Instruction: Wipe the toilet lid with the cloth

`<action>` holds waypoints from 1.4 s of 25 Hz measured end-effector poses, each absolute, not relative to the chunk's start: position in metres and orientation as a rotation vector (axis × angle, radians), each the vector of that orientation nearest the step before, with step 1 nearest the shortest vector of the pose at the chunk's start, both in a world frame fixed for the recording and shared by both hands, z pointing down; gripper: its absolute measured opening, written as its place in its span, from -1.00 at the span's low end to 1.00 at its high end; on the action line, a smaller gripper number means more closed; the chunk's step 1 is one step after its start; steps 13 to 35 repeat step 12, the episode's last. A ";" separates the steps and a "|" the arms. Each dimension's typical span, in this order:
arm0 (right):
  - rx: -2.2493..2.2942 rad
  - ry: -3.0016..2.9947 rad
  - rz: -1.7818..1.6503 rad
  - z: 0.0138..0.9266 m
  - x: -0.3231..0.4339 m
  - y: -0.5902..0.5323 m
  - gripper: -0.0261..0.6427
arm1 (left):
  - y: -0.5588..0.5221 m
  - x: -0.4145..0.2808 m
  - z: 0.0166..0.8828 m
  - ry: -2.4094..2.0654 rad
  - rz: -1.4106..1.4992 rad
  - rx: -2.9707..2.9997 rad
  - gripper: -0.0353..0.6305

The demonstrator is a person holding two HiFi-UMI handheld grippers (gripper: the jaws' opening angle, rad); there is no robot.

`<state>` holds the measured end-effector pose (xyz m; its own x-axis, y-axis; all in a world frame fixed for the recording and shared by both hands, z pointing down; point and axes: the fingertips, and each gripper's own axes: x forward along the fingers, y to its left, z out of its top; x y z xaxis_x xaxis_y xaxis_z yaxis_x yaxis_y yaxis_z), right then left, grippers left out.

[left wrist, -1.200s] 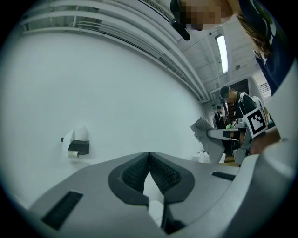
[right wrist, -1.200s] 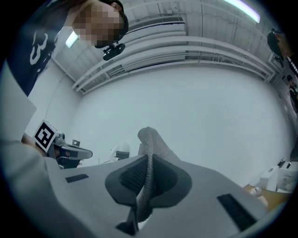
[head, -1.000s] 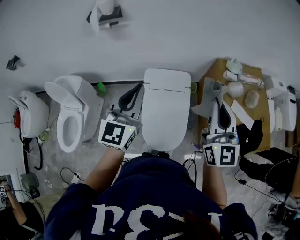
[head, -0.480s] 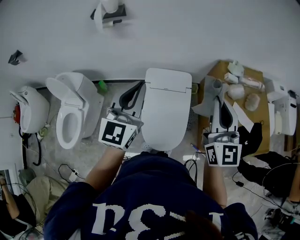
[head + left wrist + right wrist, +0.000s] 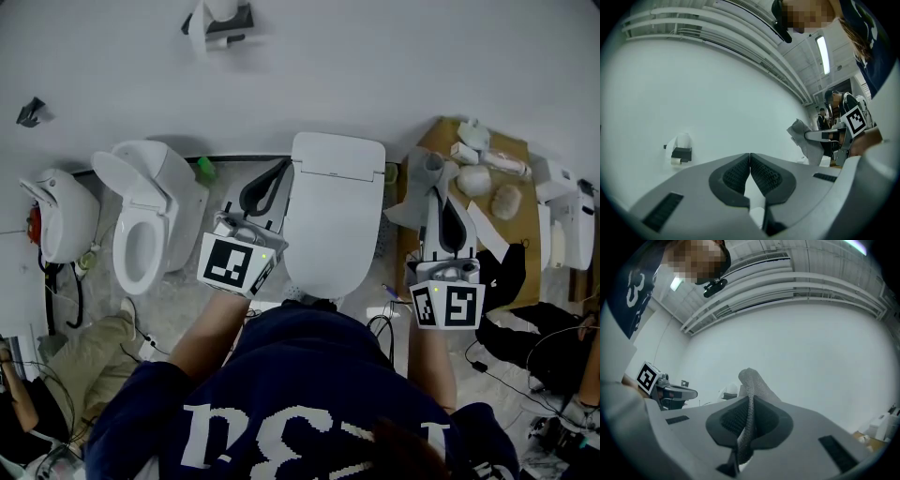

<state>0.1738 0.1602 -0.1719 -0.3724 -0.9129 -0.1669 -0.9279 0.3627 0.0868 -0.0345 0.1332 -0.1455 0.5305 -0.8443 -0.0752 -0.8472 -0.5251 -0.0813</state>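
Pre-wipe stage, by my read: right gripper (image 5: pixel 434 185) has its jaws pinched on one grey cloth (image 5: pixel 413 199), held in the air at 3 o'clock of the closed toilet lid (image 5: pixel 333 220), not touching it. Left gripper (image 5: pixel 278 174) hangs at the lid's 9 o'clock edge, jaws pressed together on nothing. Next move calls for carrying the cloth toward 9 o'clock and lowering it flat onto the lid. Count: two grippers, one cloth, two toilets (the other, open toilet (image 5: pixel 141 234), further at 9 o'clock).

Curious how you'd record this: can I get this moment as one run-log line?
phase: pre-wipe | right gripper: shut on cloth | left gripper: shut, empty | toilet lid: closed, cloth not on it
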 end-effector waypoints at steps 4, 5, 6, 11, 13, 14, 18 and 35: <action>-1.705 2.522 0.255 -0.172 0.172 0.160 -0.85 | 0.133 -0.035 -0.145 1.470 0.037 -2.656 -0.83; -1.705 2.523 0.254 -0.172 0.171 0.160 -0.85 | 0.133 -0.035 -0.145 1.470 0.037 -2.657 -0.83; -1.705 2.524 0.253 -0.171 0.171 0.160 -0.85 | 0.134 -0.035 -0.144 1.469 0.036 -2.657 -0.83; -1.706 2.523 0.251 -0.169 0.171 0.157 -0.85 | 0.131 -0.035 -0.142 1.469 0.034 -2.658 -0.83; -1.706 2.523 0.250 -0.169 0.171 0.155 -0.85 | 0.130 -0.035 -0.142 1.469 0.034 -2.658 -0.83; -1.706 2.523 0.250 -0.169 0.171 0.155 -0.85 | 0.130 -0.035 -0.142 1.469 0.034 -2.658 -0.83; -1.706 2.523 0.250 -0.169 0.171 0.155 -0.85 | 0.130 -0.035 -0.142 1.469 0.034 -2.658 -0.83; -1.706 2.523 0.250 -0.169 0.171 0.155 -0.85 | 0.130 -0.035 -0.142 1.469 0.034 -2.658 -0.83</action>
